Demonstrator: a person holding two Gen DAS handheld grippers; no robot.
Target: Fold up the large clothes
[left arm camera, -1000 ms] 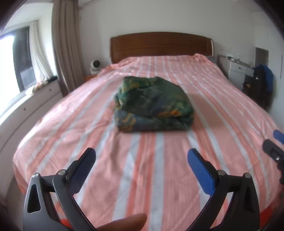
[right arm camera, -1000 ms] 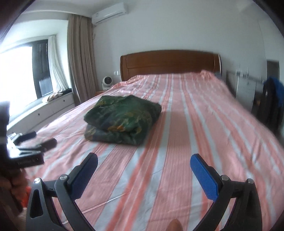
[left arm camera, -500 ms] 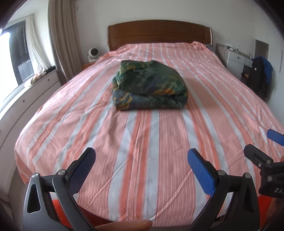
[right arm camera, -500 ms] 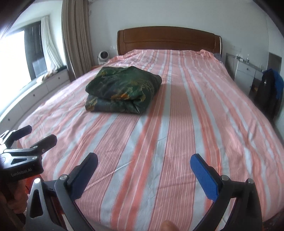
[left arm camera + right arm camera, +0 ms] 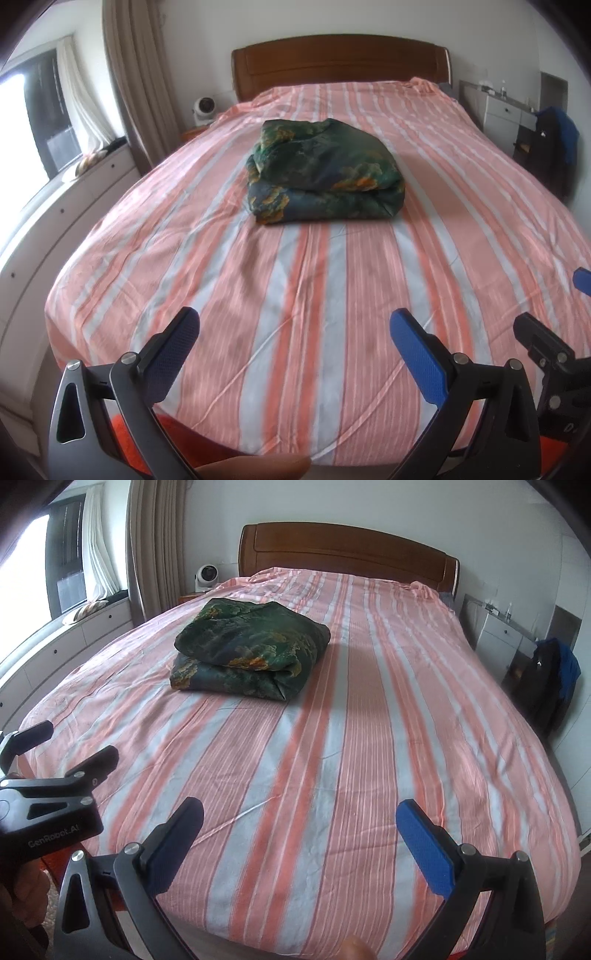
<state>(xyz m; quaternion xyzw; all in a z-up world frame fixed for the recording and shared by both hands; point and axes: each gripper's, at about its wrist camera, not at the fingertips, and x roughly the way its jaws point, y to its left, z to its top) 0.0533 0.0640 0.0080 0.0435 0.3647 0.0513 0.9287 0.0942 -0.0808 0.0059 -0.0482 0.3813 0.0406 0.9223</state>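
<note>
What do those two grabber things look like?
The left gripper and the right gripper look the same: dark grey metal frames with triangle-shaped holes, round silver bolts, and two flat fingers with bumpy blue pads. The right view shows white letters, "GenRobot.AI", on the side of the left gripper's black body. No cables or sleeves show.

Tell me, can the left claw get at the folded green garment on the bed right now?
Probably yes. The left claw is open over the foot of the bed, and only bare striped sheet lies between it and the garment. It would need a long reach forward.
</note>
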